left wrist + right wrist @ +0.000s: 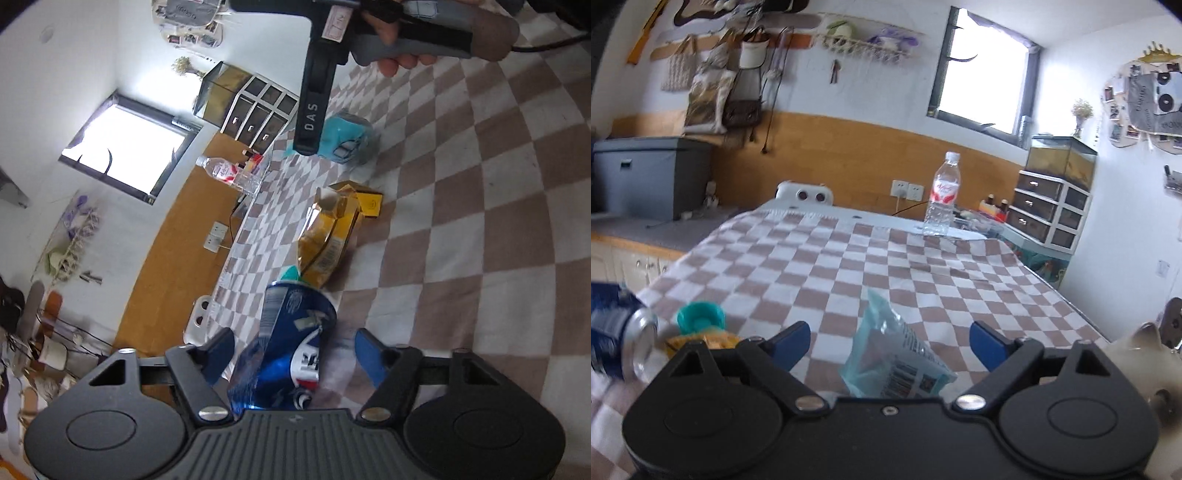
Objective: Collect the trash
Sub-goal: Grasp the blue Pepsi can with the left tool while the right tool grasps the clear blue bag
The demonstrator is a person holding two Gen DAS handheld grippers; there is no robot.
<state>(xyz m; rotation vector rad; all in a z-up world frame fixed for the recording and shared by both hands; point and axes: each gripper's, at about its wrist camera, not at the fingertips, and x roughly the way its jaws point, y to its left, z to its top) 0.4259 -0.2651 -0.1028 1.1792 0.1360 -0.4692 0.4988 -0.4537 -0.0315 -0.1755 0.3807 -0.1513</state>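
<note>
A crushed blue can (291,350) lies between the spread fingers of my left gripper (295,349); neither finger touches it. The can also shows at the left edge of the right wrist view (617,332). Beyond it lie a yellow wrapper (328,236) and a teal cap (700,314). A teal plastic packet (890,354) lies between the open fingers of my right gripper (890,343), untouched. In the left wrist view the right gripper's body covers part of the packet (347,138). All lie on the brown-and-white checked cloth (827,266).
A clear water bottle (942,195) stands at the table's far edge. A drawer unit (1049,210) with a glass tank on top stands at the far right. A grey bin (650,173) is on the counter to the left. A white device (805,194) sits behind the table.
</note>
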